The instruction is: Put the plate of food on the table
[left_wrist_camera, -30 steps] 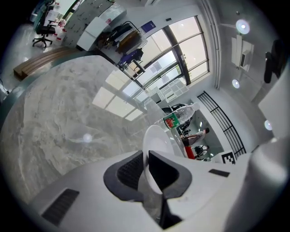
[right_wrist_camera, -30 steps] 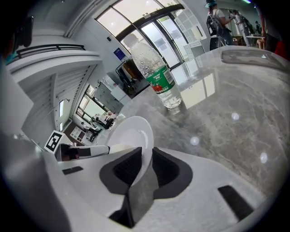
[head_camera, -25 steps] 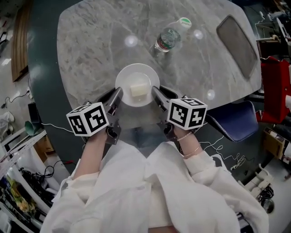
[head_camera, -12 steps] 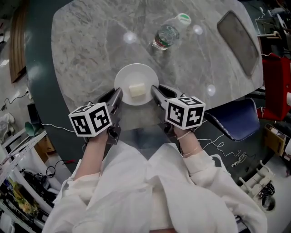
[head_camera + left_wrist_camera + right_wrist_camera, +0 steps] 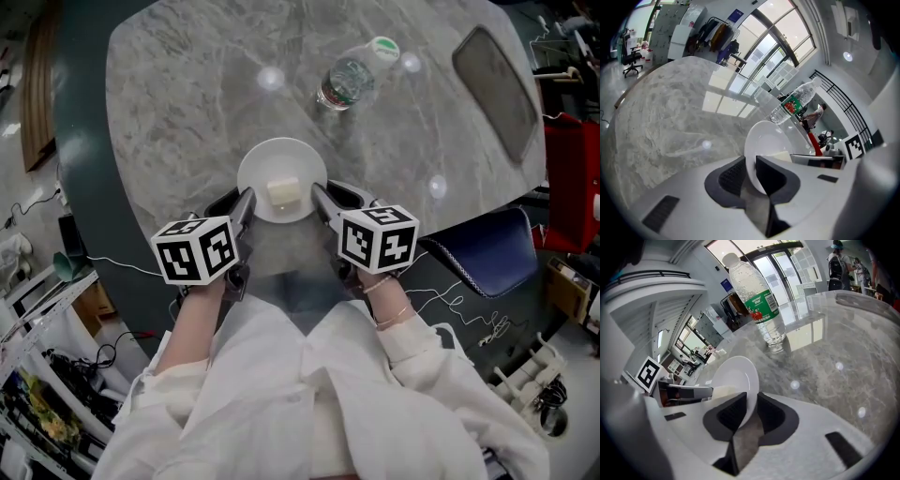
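Head view: the round white ceramic plate (image 5: 265, 161) with its pale cream block of food (image 5: 283, 192) looks to be resting on the grey marbled worktop (image 5: 178, 94). It's close to the near edge, pretty much where it was a second ago. The left gripper (image 5: 246, 199) and right gripper (image 5: 319, 195) sit at opposite sides of its rim. A clear plastic water bottle (image 5: 354, 75) stands further back, well apart.

Left gripper view: here's the change. The fingers (image 5: 774, 177) are opening. The rim is between them, but there's a gap at one pad, so no real pinch.

Right gripper view: these fingers (image 5: 731, 413) are clamped on the other side of the rim.

My read: the plate's basically delivered. What's left is for the right side to let go and both to back off without dragging it.
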Demonstrator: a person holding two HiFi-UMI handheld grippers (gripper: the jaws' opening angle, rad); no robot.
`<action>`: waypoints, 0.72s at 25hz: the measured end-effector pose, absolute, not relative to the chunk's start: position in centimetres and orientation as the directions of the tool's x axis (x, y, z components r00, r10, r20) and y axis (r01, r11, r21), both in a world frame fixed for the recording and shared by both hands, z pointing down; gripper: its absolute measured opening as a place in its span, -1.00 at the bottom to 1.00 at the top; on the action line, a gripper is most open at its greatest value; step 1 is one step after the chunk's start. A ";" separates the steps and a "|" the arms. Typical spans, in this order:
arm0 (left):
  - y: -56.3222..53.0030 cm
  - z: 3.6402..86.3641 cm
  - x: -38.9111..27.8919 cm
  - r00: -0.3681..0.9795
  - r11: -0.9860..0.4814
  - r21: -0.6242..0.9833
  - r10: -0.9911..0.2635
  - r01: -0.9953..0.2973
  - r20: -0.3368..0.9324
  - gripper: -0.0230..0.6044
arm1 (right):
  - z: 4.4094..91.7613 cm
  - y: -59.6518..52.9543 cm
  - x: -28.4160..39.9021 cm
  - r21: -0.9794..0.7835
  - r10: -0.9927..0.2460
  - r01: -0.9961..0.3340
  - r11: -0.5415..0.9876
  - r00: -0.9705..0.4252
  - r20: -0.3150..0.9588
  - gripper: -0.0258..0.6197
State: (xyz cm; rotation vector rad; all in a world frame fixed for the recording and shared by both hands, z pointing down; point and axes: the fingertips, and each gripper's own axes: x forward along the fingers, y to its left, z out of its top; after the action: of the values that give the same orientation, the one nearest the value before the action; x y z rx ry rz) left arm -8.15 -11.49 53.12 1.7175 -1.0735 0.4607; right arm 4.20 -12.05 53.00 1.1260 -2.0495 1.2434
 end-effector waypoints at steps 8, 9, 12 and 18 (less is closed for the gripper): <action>-11.7 53.5 -8.0 0.520 -0.136 0.517 -0.431 -0.845 0.737 -0.72 | 53.6 -12.2 4.2 -0.466 -0.388 -0.846 0.260 -0.533 0.751 -0.78; -11.8 53.5 -8.0 0.519 -0.142 0.513 -0.430 -0.847 0.739 -0.71 | 53.6 -12.3 4.2 -0.468 -0.388 -0.845 0.259 -0.535 0.751 -0.78; -11.8 53.5 -7.9 0.515 -0.146 0.506 -0.430 -0.850 0.742 -0.70 | 53.6 -12.3 4.2 -0.467 -0.386 -0.845 0.261 -0.535 0.751 -0.78; -11.7 53.4 -7.7 0.504 -0.156 0.487 -0.426 -0.859 0.752 -0.63 | 53.7 -12.1 4.1 -0.451 -0.368 -0.844 0.289 -0.533 0.762 -0.74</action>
State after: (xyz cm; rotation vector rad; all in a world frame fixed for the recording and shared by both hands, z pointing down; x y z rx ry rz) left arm -7.72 -11.65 53.39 1.7735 -1.0833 0.5572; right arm 4.10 -12.14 53.65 1.0799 -2.0374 1.1888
